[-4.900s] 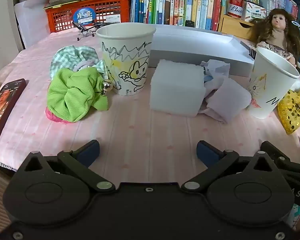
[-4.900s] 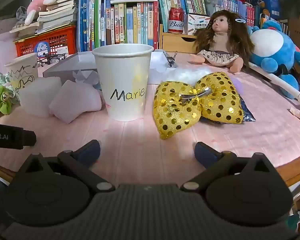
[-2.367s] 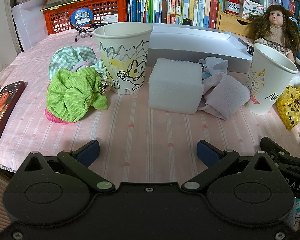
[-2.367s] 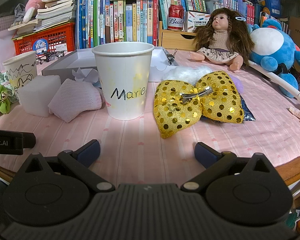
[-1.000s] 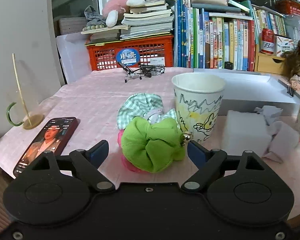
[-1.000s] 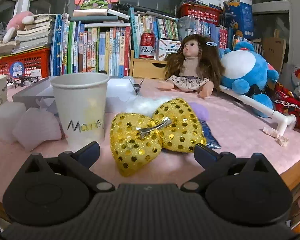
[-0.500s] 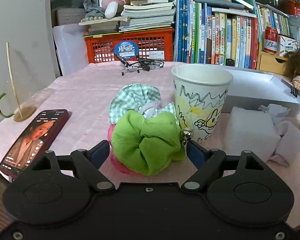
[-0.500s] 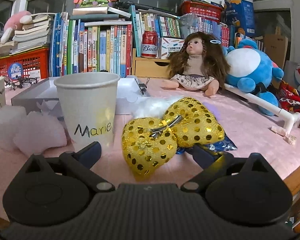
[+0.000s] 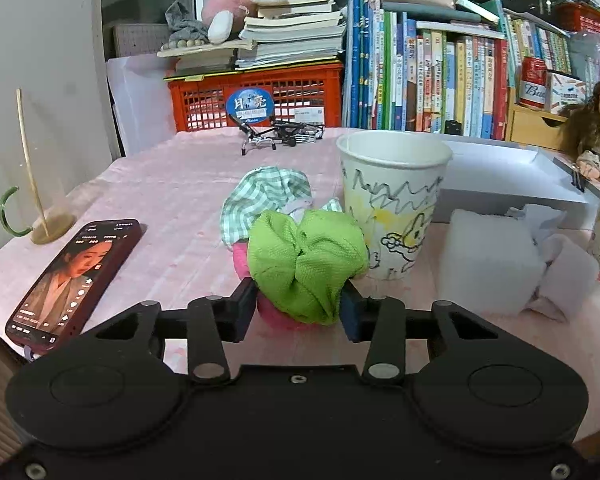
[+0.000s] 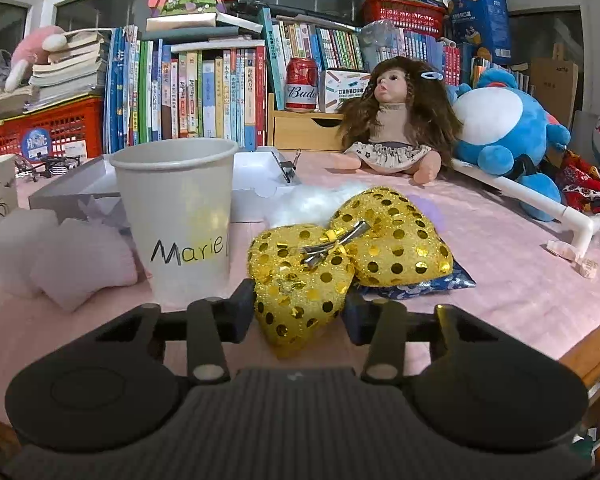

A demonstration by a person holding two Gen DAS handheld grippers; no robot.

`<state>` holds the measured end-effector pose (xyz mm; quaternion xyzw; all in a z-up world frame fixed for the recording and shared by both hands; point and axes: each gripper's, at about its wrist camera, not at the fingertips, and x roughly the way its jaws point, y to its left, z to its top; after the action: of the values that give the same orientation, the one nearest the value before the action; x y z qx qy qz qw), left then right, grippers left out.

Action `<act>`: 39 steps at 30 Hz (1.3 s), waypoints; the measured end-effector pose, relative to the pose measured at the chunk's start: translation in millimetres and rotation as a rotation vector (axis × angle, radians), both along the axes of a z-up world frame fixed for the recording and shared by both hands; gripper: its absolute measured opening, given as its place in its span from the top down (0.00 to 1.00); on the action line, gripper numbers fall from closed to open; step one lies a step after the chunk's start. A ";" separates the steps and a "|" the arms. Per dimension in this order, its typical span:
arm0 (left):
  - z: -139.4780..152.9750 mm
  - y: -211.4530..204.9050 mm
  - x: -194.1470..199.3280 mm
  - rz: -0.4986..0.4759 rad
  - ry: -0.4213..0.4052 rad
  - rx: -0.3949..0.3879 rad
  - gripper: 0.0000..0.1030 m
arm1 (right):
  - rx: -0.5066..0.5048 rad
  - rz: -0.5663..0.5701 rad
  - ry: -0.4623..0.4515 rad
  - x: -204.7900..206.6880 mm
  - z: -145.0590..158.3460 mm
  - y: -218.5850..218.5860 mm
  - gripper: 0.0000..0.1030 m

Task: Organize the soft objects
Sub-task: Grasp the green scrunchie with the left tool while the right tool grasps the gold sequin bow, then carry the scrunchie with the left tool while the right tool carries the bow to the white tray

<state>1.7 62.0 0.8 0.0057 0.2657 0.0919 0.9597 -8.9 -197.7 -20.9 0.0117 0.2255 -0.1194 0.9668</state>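
My left gripper (image 9: 298, 310) is shut on a green scrunchie (image 9: 306, 264) that lies on a pink scrunchie (image 9: 276, 316), with a green checked scrunchie (image 9: 260, 196) behind it. A paper cup with a bunny drawing (image 9: 392, 204) stands just right of them. My right gripper (image 10: 298, 308) is shut on the near lobe of a gold sequin bow (image 10: 340, 256), which rests on the pink cloth beside a paper cup marked "Marie" (image 10: 180, 216). A dark blue pouch (image 10: 420, 284) lies under the bow's right lobe.
White foam blocks (image 9: 492, 264) and a grey box lid (image 9: 512, 184) lie between the cups. A phone (image 9: 72, 276) and a glass mug (image 9: 32, 204) are at the left edge. A doll (image 10: 396, 128), a blue plush (image 10: 508, 132), books and a red crate line the back.
Both grippers have moved forward and lower and have shut: the left on the green scrunchie, the right on the gold bow. Both were open half a second ago.
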 end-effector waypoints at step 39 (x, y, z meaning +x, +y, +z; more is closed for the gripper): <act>143.6 -3.0 50.8 -0.338 -0.094 -0.177 0.63 | 0.156 0.349 -0.056 44.1 123.9 -41.2 0.55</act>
<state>52.5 59.1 144.4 -0.0387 0.2229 -0.0940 0.9695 35.1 -238.9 103.0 0.0505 0.2055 0.0685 0.9749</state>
